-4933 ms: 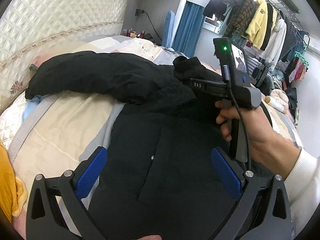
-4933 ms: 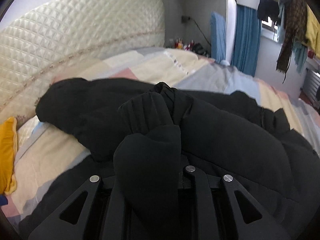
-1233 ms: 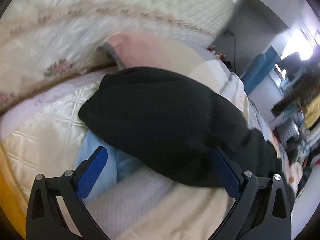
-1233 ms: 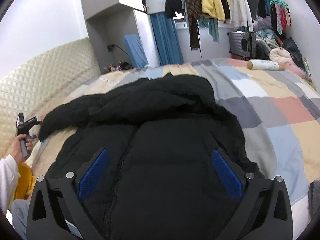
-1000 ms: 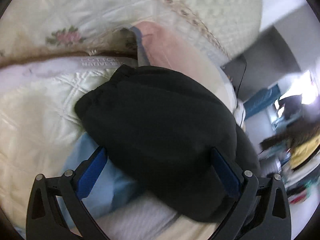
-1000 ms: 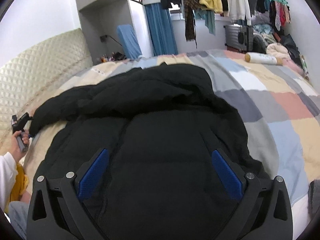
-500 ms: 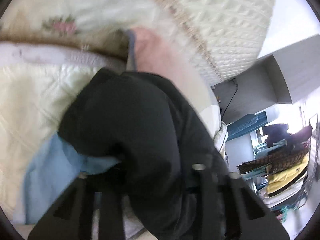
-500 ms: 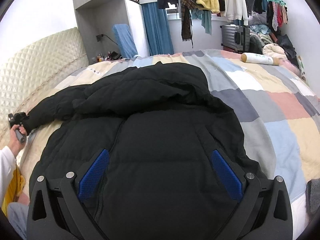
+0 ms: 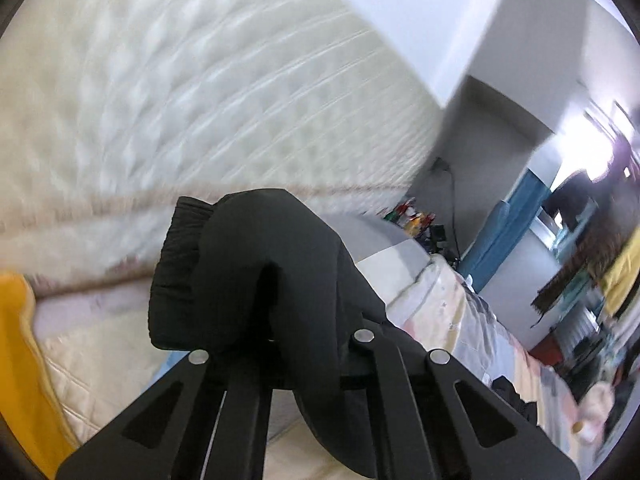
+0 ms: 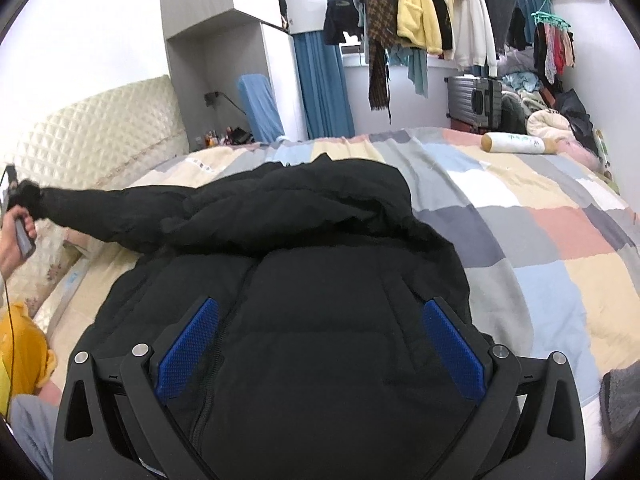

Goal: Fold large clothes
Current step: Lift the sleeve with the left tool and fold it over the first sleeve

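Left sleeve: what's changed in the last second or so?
The left gripper has just closed on the sleeve cuff and lifted it off the bed; the sleeve now stretches out raised. The right gripper stays open over the jacket body.

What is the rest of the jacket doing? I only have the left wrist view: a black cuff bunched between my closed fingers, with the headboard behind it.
Observer: The black jacket lies spread on the patchwork quilt; only the sleeve is lifted, stretched out toward the headboard.
Operator: Is the right gripper on it?
Observer: No. The right gripper is open over the jacket's body, blue pads clear of the fabric.
Operator: Is my left gripper's grip at the very end?
Observer: Yes, the left gripper holds the sleeve at the cuff.
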A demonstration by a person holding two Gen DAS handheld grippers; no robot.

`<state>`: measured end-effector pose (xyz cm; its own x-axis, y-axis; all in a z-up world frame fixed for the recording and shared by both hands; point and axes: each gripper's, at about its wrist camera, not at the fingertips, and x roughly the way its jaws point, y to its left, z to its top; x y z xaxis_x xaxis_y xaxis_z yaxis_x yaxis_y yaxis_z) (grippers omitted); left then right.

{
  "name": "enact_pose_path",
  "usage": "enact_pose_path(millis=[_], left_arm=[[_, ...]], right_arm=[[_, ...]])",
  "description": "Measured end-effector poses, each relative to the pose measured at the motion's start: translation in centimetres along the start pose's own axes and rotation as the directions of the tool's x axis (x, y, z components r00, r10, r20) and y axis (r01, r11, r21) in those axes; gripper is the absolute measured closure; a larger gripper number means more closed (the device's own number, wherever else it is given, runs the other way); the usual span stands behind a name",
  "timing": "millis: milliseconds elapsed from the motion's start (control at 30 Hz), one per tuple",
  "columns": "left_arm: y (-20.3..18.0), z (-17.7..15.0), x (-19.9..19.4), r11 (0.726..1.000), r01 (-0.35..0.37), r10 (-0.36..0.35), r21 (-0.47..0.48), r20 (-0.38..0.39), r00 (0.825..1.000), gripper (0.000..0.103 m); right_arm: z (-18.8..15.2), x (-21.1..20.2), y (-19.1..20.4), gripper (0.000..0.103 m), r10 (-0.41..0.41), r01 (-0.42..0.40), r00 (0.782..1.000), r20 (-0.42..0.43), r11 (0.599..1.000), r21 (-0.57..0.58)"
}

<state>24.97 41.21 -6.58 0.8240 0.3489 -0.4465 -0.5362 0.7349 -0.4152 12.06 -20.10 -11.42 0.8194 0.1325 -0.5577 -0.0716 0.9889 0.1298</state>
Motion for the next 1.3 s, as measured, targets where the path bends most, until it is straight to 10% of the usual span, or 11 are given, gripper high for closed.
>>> enact_pose_path(millis=[267, 600, 1300], left_arm=[[-11.3, 0.6, -4.2, 0.959, -0.009, -0.007, 0.283, 0.054, 0.999, 0.098], [-26.1, -4.4, -7.9, 0.815, 0.050, -0.111, 0.578, 0.071, 0.991, 0.098], [-43.2, -28.6, -8.6, 0.566, 0.400, -0.368, 0.721, -0.213, 0.905, 0.096]], right_arm=[[0.6, -1.2, -1.0, 0.000, 0.029, -0.029, 0.999, 0.044, 0.999, -0.019], [1.1, -2.4, -3.2, 0.000, 0.030, -0.028, 0.994, 0.109, 0.999, -0.021], [0.8, -2.3, -7.1, 0.000, 0.086, -0.095, 0.991, 0.103, 0.992, 0.083]])
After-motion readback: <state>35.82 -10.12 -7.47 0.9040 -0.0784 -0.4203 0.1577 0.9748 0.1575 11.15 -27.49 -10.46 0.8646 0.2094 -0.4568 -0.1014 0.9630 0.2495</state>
